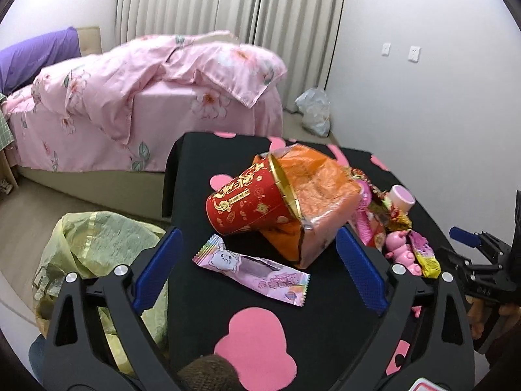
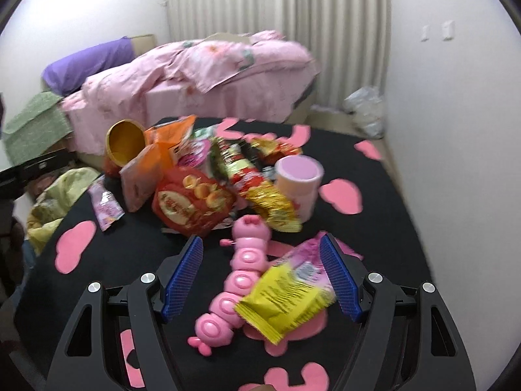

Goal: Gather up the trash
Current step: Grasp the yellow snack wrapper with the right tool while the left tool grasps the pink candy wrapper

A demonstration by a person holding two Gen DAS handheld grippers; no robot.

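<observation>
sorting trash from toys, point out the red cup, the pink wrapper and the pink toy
red cup (image 1: pixel 242 207), left wrist view, on its printed side
pink wrapper (image 1: pixel 250 268), left wrist view, on its middle
pink toy (image 2: pixel 242 262), right wrist view, on a middle segment

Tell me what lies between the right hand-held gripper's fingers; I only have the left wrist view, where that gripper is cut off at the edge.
Observer: The right hand-held gripper is open over a crinkled yellow foil snack packet lying across a pink plastic caterpillar toy.
Operator: Anything inside the tipped red paper cup?
Observer: Its gold interior looks empty.
Operator: What is hidden behind the orange plastic bag?
Observer: A red crinkled snack bag printed with round crackers.
</observation>
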